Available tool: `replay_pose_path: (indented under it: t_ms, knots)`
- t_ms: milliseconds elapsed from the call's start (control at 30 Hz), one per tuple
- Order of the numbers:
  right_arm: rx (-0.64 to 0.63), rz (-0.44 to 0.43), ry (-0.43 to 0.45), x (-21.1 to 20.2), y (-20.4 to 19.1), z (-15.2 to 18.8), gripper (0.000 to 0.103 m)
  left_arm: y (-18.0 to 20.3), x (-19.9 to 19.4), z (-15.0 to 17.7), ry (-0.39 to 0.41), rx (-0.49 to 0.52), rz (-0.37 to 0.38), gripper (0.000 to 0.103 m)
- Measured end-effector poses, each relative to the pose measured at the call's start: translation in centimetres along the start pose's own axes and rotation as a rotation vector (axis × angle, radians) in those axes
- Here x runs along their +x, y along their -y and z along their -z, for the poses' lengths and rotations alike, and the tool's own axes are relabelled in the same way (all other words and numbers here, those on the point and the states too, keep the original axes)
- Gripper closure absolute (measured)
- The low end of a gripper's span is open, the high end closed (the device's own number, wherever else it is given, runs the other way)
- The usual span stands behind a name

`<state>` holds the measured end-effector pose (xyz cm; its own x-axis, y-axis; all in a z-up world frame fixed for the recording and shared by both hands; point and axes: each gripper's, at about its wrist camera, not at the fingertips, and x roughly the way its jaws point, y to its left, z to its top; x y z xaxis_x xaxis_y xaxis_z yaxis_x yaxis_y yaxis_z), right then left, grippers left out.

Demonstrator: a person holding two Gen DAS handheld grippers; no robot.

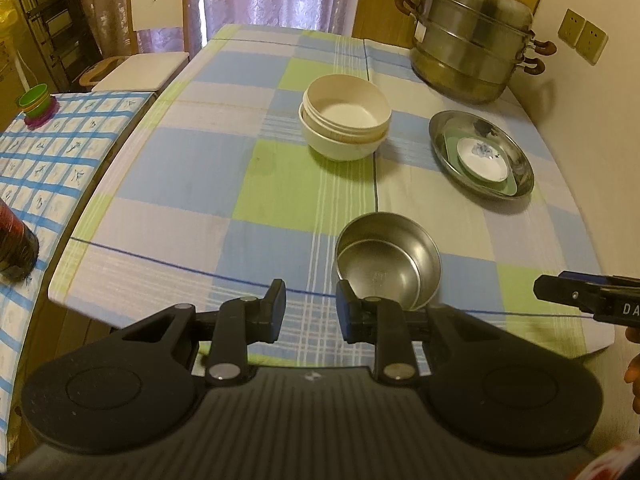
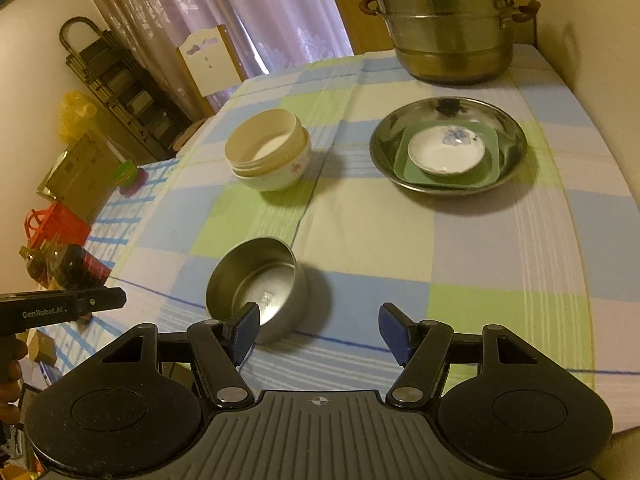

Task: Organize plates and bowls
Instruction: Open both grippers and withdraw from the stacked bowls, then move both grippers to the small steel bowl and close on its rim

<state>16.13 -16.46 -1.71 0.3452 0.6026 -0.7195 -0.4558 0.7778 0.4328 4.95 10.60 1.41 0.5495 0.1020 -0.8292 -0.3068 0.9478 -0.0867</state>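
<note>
We lose the steamer pot's (image 2: 448,24) lid past the top edge in the right wrist view. The green square plate (image 1: 472,160) lies mostly covered by the small white dish (image 1: 486,158). At the table's (image 1: 180,184) near edge, our left gripper's own finger hides part of the steel bowl's (image 1: 392,264) rim.

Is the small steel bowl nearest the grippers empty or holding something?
Empty: the small steel bowl shows only its bare, shiny metal bottom in both wrist views.
</note>
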Motion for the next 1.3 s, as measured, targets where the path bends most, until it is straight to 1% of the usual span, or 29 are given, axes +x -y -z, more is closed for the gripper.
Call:
replay_pose_path:
  t_ms: [400, 633, 933, 1067, 1167, 1300]
  knots:
    - [-0.010, 0.017, -0.021, -0.4, 0.8, 1.8, 0.036, 0.5, -0.4, 2.2, -0.019, 0.000, -0.003, 0.079]
    - [-0.004, 0.023, -0.025, -0.3, 1.2, 2.6, 0.036, 0.9, -0.1, 3.3, -0.039, 0.001, 0.009, 0.079]
    - [0.013, 0.037, -0.023, -0.4, 1.7, 3.4, 0.036, 1.4, 0.4, 3.9, -0.053, 0.011, 0.029, 0.079]
    - [0.010, 0.057, -0.026, -0.4, 1.7, 3.6, 0.036, 1.8, 0.6, 4.1, -0.059, 0.021, 0.040, 0.079]
    - [0.013, 0.053, -0.027, -0.4, 1.6, 3.7, 0.036, 2.0, 0.9, 4.2, -0.063, 0.029, 0.050, 0.079]
    - [-0.009, 0.069, -0.040, -0.2, 1.2, 3.8, 0.036, 2.3, 1.2, 4.3, -0.067, 0.047, 0.064, 0.079]
